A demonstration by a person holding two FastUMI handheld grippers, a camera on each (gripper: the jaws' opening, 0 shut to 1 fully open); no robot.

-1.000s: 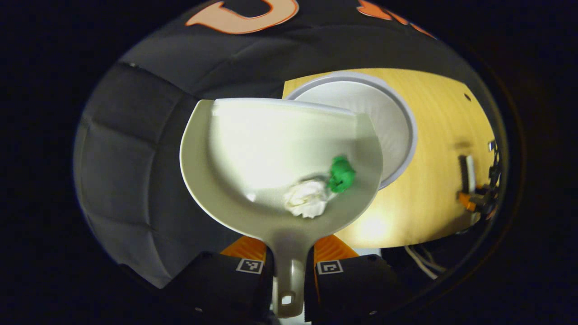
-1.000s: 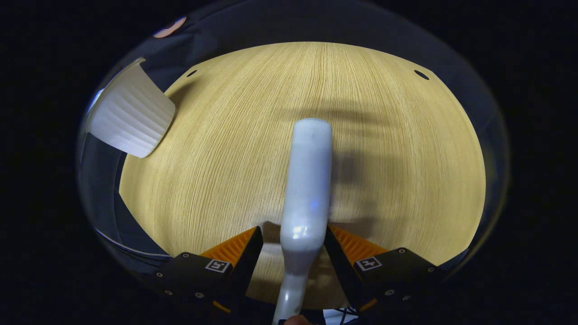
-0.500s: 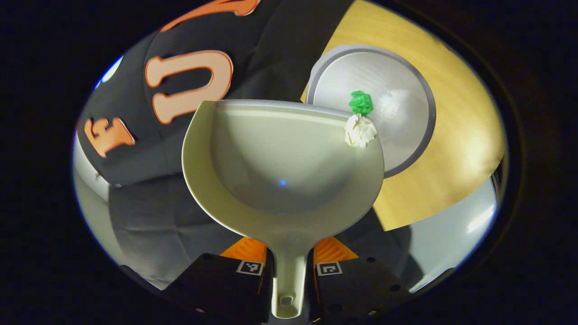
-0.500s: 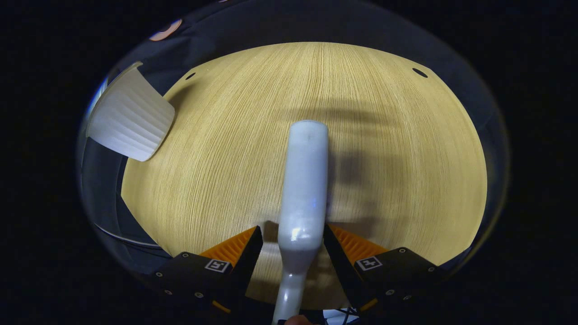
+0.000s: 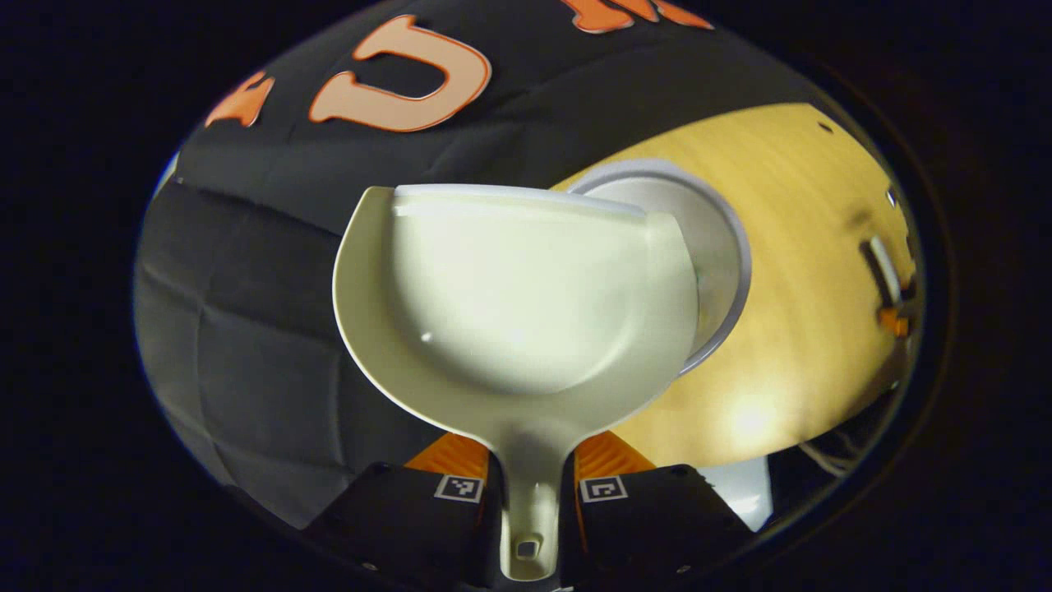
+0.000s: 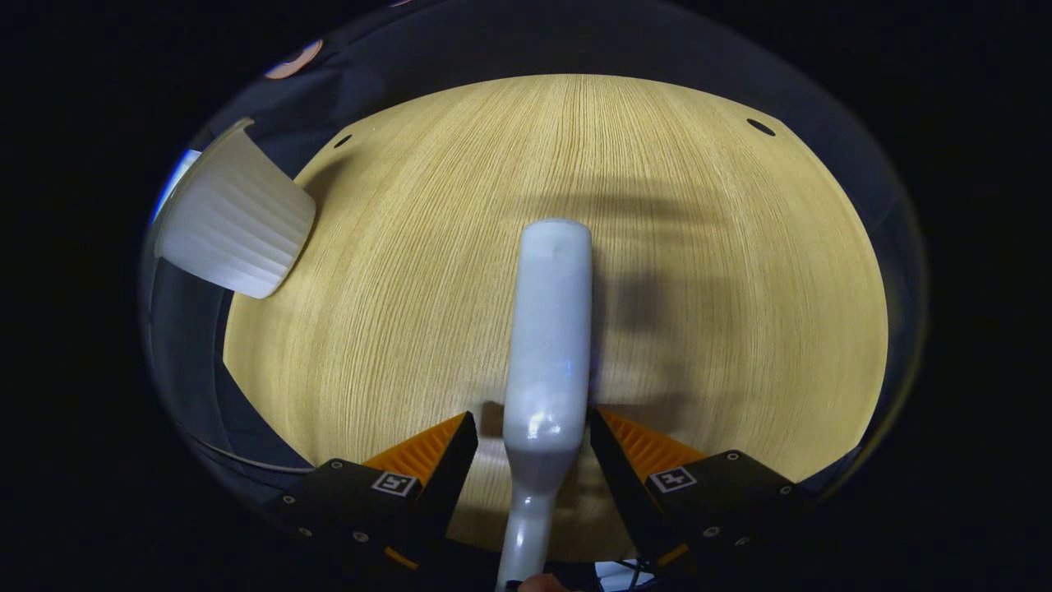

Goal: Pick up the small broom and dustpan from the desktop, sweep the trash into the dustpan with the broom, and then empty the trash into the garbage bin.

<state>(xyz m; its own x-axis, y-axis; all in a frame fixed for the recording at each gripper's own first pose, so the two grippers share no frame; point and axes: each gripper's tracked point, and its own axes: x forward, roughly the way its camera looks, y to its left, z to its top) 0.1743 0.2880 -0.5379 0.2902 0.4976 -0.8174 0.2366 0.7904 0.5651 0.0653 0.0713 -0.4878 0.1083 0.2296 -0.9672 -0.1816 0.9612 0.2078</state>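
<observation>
Left gripper (image 5: pixel 526 485): at the bottom of the left gripper view, its two fingers pinch the dustpan's handle from either side.
Dustpan (image 5: pixel 518 296): pale and scoop-shaped, handle toward the gripper and open lip pointing away. Its inner face is bare and brightly lit. It hangs in the air, its right edge overlapping the garbage bin's mouth.
Garbage bin (image 5: pixel 723 247): white and round with a pale rim, just behind the dustpan's right side, standing at the near corner of the desktop. The dustpan hides most of its inside, so what lies in it cannot be told.
Desktop (image 5: pixel 814 271): light wood, reaching away to the right of the bin; a small dark hole sits near its far edge.
Distant tool (image 5: pixel 888 288): a small blurred shape at the desktop's far right, well apart from the bin; too small to tell what it is.
Right gripper (image 6: pixel 532 448): at the bottom of the right gripper view, its fingers are closed on the broom's handle, one on each side.
Broom (image 6: pixel 546 345): white; its back points straight away from the gripper above the desktop (image 6: pixel 723 312), casting a shadow on the wood to its right. The bristles cannot be made out.
Bin seen from the broom side (image 6: pixel 234 222): its ribbed white wall stands at the desktop's left edge, well apart from the broom.
</observation>
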